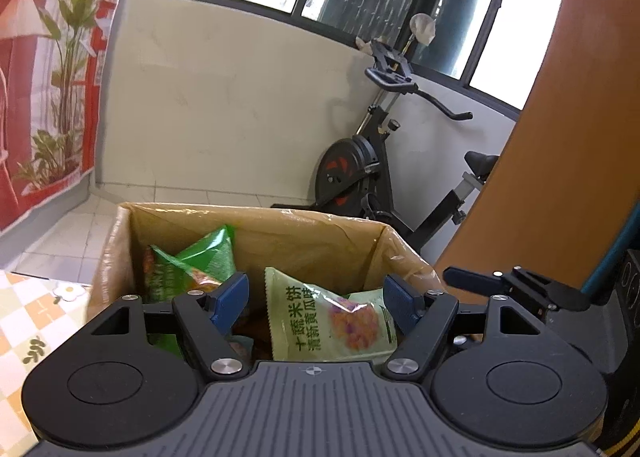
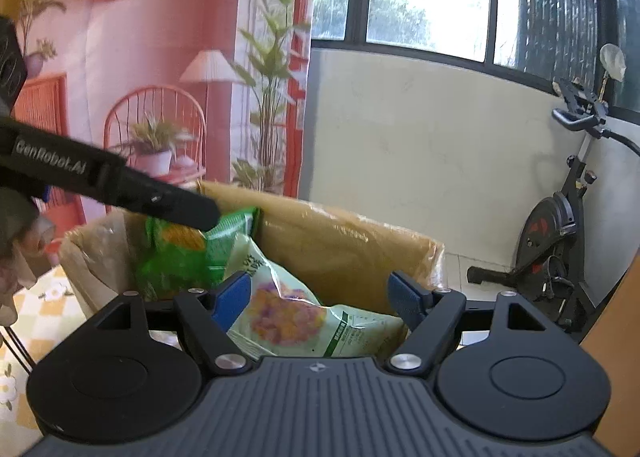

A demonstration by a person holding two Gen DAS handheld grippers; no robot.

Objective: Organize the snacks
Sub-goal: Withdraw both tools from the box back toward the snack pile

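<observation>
Both grippers sit over the box (image 1: 256, 225), pointing down into it. Left gripper (image 1: 316, 299): fingers spread wide, nothing pinched. The pale pack (image 1: 320, 321) lies in the gap between its blue pads (image 1: 230, 299), but neither pad presses on it. The green pack (image 1: 196, 261) is off beyond the left-hand pad, leaning against the box's far corner.

Right gripper (image 2: 320, 299): also spread, empty. From its camera the pale pack (image 2: 280, 313) again lies between and below the fingertips, loose inside the box (image 2: 344, 241). The green pack (image 2: 180, 253) is up and left of the left-hand finger, blurred, so I can't tell the print on it.

One finger of the left gripper (image 2: 132, 187) crosses the right camera's view, over the green pack; contact unclear. Box stands on a checked cloth (image 1: 24, 313). Exercise bike (image 1: 360, 161) is past the box, by the wall.
</observation>
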